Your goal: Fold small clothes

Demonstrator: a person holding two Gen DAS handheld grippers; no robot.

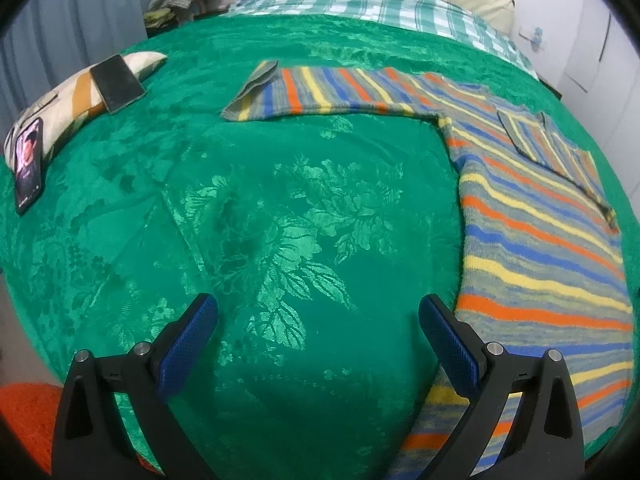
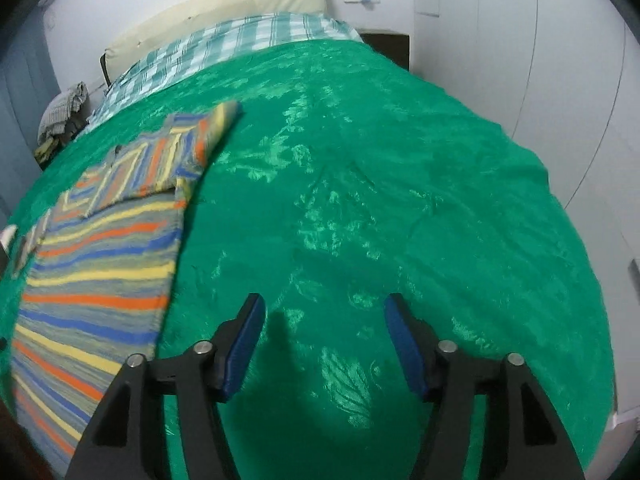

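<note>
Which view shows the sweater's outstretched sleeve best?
The left wrist view: the sleeve lies flat across the blanket, cuff to shoulder, sharp and unblocked. The right wrist view shows the sweater blurred at the left edge, with that sleeve out of frame.

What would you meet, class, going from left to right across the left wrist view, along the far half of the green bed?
Lit black smartphone → dark flat rectangular device lying on a cream patterned cushion → outstretched sleeve of the striped knitted sweater → the sweater's body.
</note>
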